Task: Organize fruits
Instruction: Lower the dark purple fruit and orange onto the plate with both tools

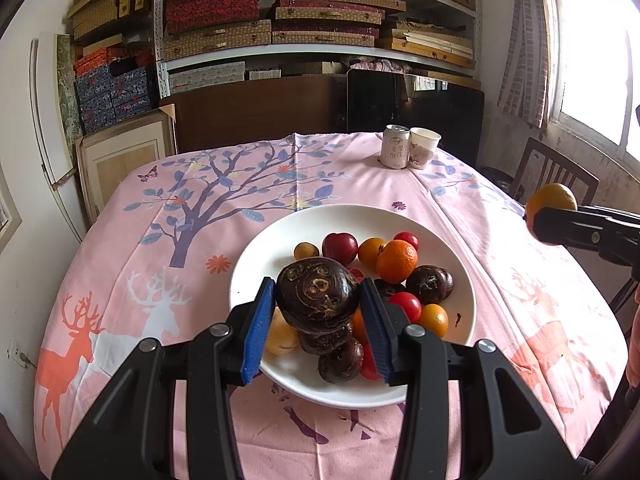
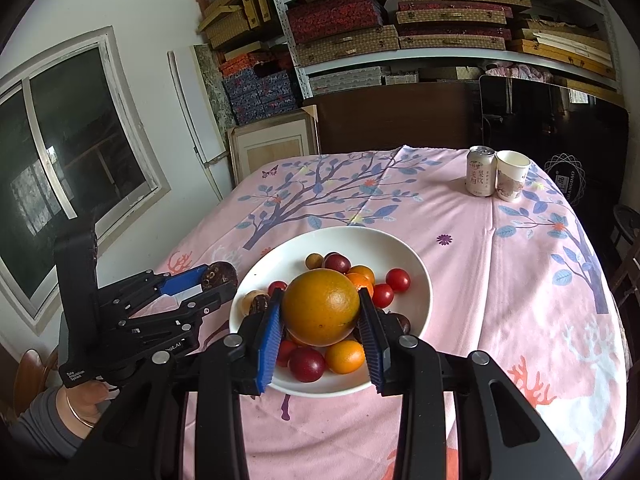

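Left tongs (image 1: 318,300) clamp a dark water chestnut (image 1: 317,294), right tongs (image 2: 320,312) pinch an orange (image 2: 321,307). Both are held up over the white plate (image 1: 256,256) of mixed fruit on the pink surface (image 1: 160,216).

The held water chestnut (image 1: 317,292) hides fruit behind it on the plate (image 1: 256,256); the can (image 2: 480,172) lettering is too small to read; the bench (image 1: 120,280) runs off-frame below.

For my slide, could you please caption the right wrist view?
Right gripper shut on a round orange fruit above a white ceramic plate of mixed fruit.
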The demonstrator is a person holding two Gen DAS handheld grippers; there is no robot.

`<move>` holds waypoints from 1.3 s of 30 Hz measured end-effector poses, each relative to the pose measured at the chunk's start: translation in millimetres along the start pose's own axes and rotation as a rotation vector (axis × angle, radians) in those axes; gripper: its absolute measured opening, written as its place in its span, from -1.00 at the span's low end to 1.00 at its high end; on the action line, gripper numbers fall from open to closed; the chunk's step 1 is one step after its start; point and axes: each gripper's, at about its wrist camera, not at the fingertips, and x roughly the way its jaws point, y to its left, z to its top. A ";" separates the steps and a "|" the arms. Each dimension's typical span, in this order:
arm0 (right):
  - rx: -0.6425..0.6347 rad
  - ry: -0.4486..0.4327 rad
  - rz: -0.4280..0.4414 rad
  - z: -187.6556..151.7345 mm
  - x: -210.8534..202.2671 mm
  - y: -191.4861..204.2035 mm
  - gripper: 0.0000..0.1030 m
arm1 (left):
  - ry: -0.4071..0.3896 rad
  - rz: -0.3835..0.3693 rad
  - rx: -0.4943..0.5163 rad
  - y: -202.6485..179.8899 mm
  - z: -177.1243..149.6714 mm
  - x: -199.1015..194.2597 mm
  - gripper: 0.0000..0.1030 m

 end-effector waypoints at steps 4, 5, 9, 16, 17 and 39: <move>0.000 0.012 0.000 -1.0 6.8 -0.4 -0.29 | 0.001 0.001 0.001 -0.1 -0.2 1.1 -0.17; 0.000 0.015 0.000 -1.2 8.4 -1.0 -0.29 | 0.002 0.001 0.000 0.5 -0.4 1.5 -0.17; 0.004 0.021 0.000 -0.2 13.3 -4.5 -0.29 | 0.009 0.004 0.000 4.5 -1.9 8.6 -0.17; 0.007 0.031 -0.003 2.0 20.3 -7.7 -0.29 | 0.027 0.010 -0.003 8.9 -0.1 21.5 -0.17; 0.008 0.034 -0.004 2.4 22.2 -8.7 -0.29 | 0.030 0.011 -0.002 9.3 0.2 23.5 -0.17; 0.017 0.097 -0.025 30.6 80.6 -23.8 -0.29 | 0.080 0.017 0.008 10.6 19.9 73.5 -0.17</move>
